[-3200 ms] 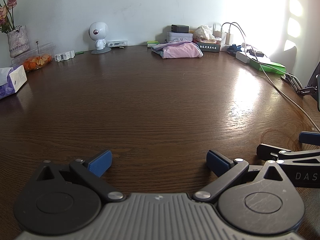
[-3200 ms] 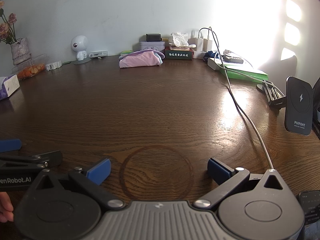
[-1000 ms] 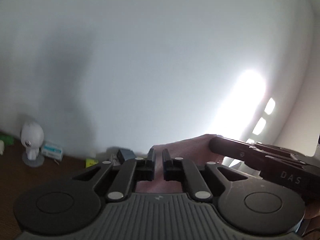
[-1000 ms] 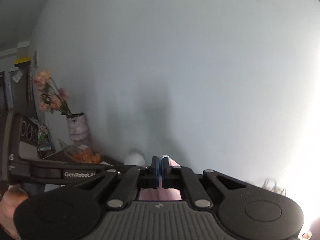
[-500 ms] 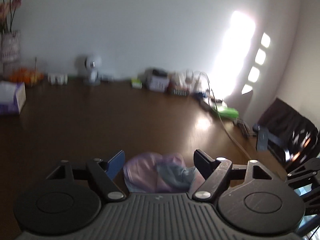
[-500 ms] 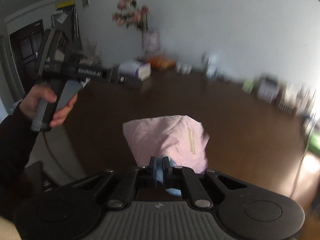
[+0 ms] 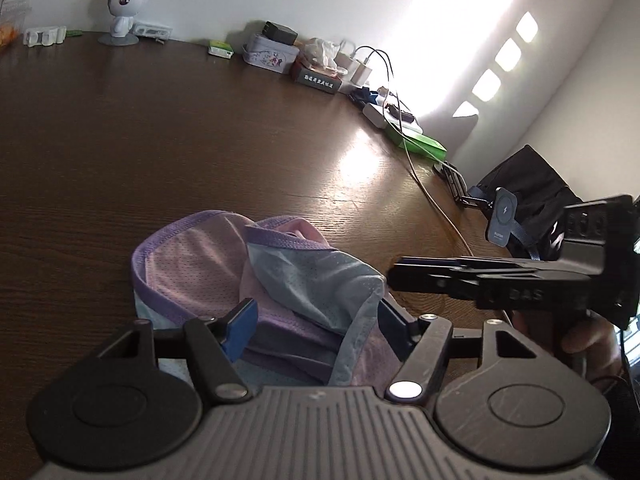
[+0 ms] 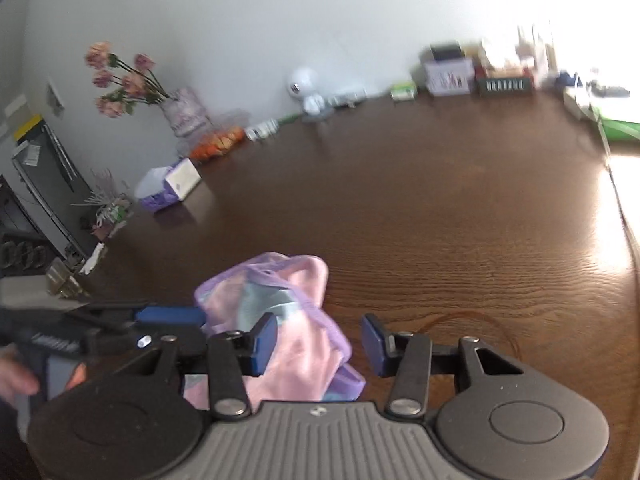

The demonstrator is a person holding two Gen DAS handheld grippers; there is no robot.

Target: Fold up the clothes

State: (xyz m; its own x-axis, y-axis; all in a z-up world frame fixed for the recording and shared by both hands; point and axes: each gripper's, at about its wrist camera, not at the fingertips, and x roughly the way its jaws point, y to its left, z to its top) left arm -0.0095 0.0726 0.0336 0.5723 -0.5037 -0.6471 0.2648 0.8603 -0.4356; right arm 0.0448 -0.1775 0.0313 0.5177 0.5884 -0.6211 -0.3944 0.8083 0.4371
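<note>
Lying crumpled: one garment [image 7: 256, 280], one table [image 7: 160, 140]

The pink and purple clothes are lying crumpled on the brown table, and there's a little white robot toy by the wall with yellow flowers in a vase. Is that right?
Almost. The flowers are pink, not yellow, as the right wrist view shows. The rest holds: the pink and purple clothes lie crumpled on the brown table, and the little white robot toy stands by the wall.

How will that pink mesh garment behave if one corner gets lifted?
Likely floppy: the pink mesh garment lies crumpled in soft folds on the table. Probably light, since the fabric looks thin and perforated. A single-corner lift would likely let the rest drape and unfold.
</note>
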